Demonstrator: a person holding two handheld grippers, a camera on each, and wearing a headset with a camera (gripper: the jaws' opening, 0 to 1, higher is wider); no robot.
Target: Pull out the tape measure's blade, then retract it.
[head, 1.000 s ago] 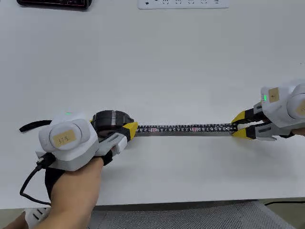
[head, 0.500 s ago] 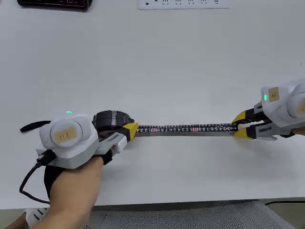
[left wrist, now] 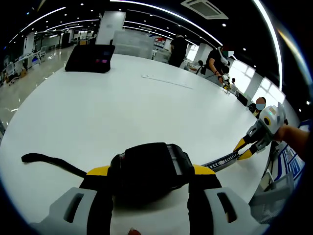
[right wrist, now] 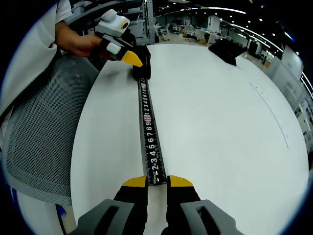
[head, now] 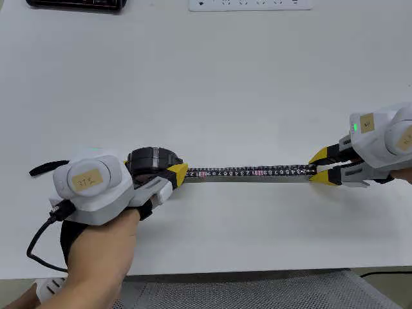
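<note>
Head view of a white workbench point(head: 225, 84). At 8 o'clock, the left gripper point(head: 164, 168) is clamped around the black tape measure case point(head: 149, 161), which rests on the bench. The blade point(head: 248, 172) stretches from the case toward 3 o'clock, where the right gripper point(head: 317, 168) pinches its end between 2 yellow-tipped jaws. In the right gripper view, printed numbers run along the blade toward 12 o'clock. Judging from this, the pull-out looks done or nearly done; retracting the blade into the case remains.
</note>
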